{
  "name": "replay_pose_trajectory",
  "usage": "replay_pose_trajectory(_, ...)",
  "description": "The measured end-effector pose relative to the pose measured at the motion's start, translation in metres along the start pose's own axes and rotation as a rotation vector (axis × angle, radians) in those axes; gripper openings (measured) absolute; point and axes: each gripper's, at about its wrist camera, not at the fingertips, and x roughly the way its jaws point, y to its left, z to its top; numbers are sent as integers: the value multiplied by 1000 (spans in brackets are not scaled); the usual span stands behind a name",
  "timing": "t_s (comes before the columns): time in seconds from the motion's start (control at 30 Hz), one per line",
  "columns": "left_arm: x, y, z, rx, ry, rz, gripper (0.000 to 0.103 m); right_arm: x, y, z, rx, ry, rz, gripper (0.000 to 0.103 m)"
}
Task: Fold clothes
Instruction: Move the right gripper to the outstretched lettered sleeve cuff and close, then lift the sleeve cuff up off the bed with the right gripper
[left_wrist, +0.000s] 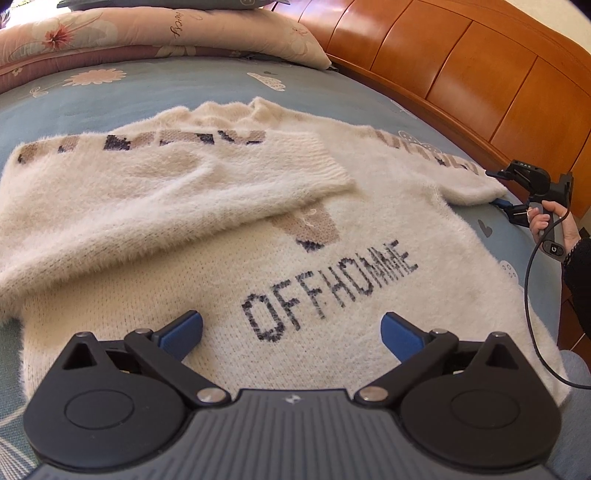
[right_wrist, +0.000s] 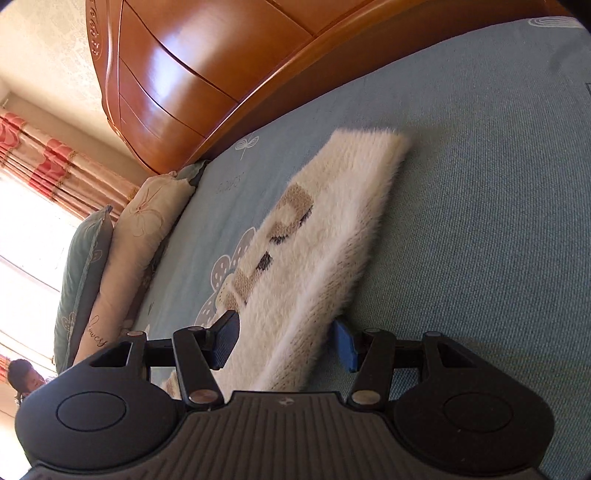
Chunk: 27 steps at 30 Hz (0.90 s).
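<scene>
- Left hand-held gripper (left_wrist: 291, 334): nearest to lens in left wrist view; blue pads spread wide, nothing between them, hovering over lower front of sweater.
- Sweater (left_wrist: 229, 236): cream, fuzzy knit, lying flat on bed just ahead of left hand-held gripper; dark lettering "OFFHOMME" on chest, directly beyond the open pads.
- Sleeve, folded (left_wrist: 177, 184): lies across sweater body, ahead and to the left of left hand-held gripper; ribbed cuff near garment centre.
- Sleeve, outstretched (right_wrist: 314, 236): runs fwd from right hand-held gripper along bed; beige/dark pattern blocks on top.
- Right hand-held gripper (right_wrist: 286, 343): jaws partly apart, one pad each side of outstretched sleeve; whether pads press on fabric cannot be told. In left wrist view it sits far right at the sleeve end, w/ a hand (left_wrist: 550, 225) on its handle.
- Bed (right_wrist: 480, 184): blue-grey cover w/ pale flower print, under everything.
- Pillows (left_wrist: 166, 33): floral, far side of bed beyond sweater.
- Headboard (left_wrist: 461, 66): glossy orange-brown wood, beyond and to the right of sweater.
</scene>
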Motion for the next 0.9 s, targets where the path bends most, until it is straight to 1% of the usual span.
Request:
replay_pose_trajectory(0.13,2,-3,0,18,4,16,102,12,2,8,-29,-32,4,59)
replay_pose_trajectory(0.27,2,-3,0,31,-1,14,102,26,7,14,-59,-58,-7,60)
replay_pose_trajectory(0.37,2,-3,-1,33,-2,15,102,30,16,12,-149,-47,-18,69)
replay_pose_trajectory(0.47,3,-4,-1,34,-2,16,102,29,18,13,-165,-36,-34,67)
replay_pose_trajectory(0.5,2,-3,-1,33,-3,15,102,28,18,13,-158,-34,-43,65)
replay_pose_trajectory(0.53,2,-3,-1,32,-3,13,102,28,19,13,-166,-32,-63,59)
replay_pose_trajectory(0.57,2,-3,-1,31,-3,12,102,27,21,12,-181,-31,-89,51)
replay_pose_trajectory(0.6,2,-2,-1,30,-4,10,102,27,23,12,-196,-30,-114,46)
replay_pose_trajectory(0.67,2,-2,-1,31,-4,9,102,27,28,8,-258,-24,-185,24)
replay_pose_trajectory(0.83,1,-2,-1,28,-3,7,102,26,39,3,-320,-18,-236,17)
replay_pose_trajectory(0.9,1,-1,0,21,-2,4,102,24,46,1,-343,-19,-246,17)
